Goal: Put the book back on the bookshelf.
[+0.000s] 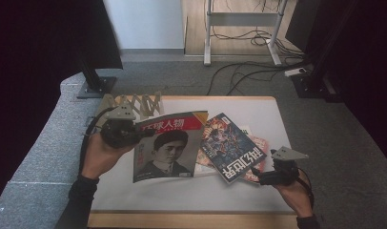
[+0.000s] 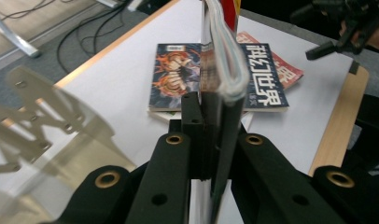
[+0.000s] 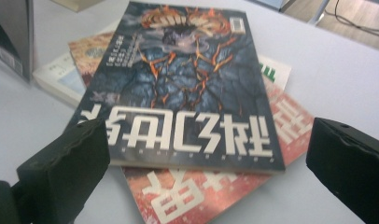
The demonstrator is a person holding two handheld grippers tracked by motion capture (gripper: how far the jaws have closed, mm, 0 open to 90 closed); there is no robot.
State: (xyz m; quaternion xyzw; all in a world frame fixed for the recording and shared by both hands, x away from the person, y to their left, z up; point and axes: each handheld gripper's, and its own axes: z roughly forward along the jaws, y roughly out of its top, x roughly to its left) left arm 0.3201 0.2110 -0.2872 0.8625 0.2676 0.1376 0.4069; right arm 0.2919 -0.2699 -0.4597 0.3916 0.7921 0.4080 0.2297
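Magazine (image 2: 223,70) clamped edge-on between left gripper (image 2: 211,140) jaws, lifted.

A red-bannered magazine (image 1: 168,145) with a black-and-white portrait cover hangs between the black jaws of the left gripper (image 1: 134,134); on the white table (image 1: 258,107), a dark blue magazine (image 1: 232,145) (orange cracks, white lettering) tops a red one (image 3: 201,196).
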